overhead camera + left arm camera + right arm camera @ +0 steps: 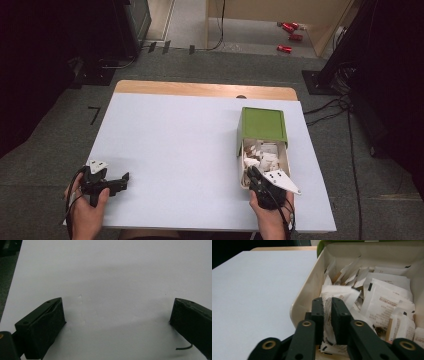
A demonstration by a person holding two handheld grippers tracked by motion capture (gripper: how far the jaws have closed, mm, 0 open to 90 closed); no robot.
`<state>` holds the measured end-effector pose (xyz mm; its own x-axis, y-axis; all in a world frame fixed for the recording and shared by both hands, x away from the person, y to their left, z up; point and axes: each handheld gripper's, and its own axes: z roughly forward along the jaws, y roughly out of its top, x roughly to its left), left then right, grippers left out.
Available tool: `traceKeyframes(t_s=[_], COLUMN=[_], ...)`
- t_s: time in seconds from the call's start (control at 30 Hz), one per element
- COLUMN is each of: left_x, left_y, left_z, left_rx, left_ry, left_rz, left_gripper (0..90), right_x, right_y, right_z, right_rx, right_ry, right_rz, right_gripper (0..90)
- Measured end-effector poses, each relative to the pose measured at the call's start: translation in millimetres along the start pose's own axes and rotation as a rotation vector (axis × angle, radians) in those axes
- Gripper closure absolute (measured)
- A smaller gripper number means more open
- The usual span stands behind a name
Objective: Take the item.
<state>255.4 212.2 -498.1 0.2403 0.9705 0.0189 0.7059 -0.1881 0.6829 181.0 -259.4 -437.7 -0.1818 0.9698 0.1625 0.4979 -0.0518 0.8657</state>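
Table: a wide pale-blue tabletop (pixel 190 150) with a wooden strip along its far edge — bare but for the box near its right side.
Box: a cream plastic box (pixel 286 159) with its green lid (pixel 263 123) swung back past the far end, apparently so the contents can be reached from the person's side.
Packets: a loose heap of white paper sachets (pixel 384 297) lies inside the box, some flat, some on edge.
Right gripper: the right gripper (pixel 327 315) reaches over the near rim of the box; its black jaws stand nearly together, pinched on one crumpled white sachet (pixel 327 308) at the near left of the heap — seemingly the first to be lifted out.
Left gripper: the left gripper (pixel 117 315) rests low over bare table at the near left edge, jaws wide apart with nothing between them, well clear of the box, probably waiting its turn.
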Motion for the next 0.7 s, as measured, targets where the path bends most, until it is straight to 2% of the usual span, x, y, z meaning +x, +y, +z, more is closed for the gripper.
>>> traceKeyframes(t_s=[0.1,0.4,0.7], left_x=[0.0,0.0,0.0], left_y=[0.0,0.0,0.0], left_z=[0.0,0.0,0.0], left_rx=[0.0,0.0,0.001], left_ry=[0.0,0.0,0.0], left_rz=[0.0,0.001,0.001], left_gripper=[0.0,0.0,0.0], right_x=[-2.5,-5.7,-10.9], right_y=[0.4,5.8,24.7], right_z=[-2.5,-8.9,-16.9], right_rx=[-0.013,-0.051,-0.075], right_ry=[-0.001,0.002,0.007], right_rz=[0.004,0.015,0.026], right_gripper=[90.0,90.0,90.0])
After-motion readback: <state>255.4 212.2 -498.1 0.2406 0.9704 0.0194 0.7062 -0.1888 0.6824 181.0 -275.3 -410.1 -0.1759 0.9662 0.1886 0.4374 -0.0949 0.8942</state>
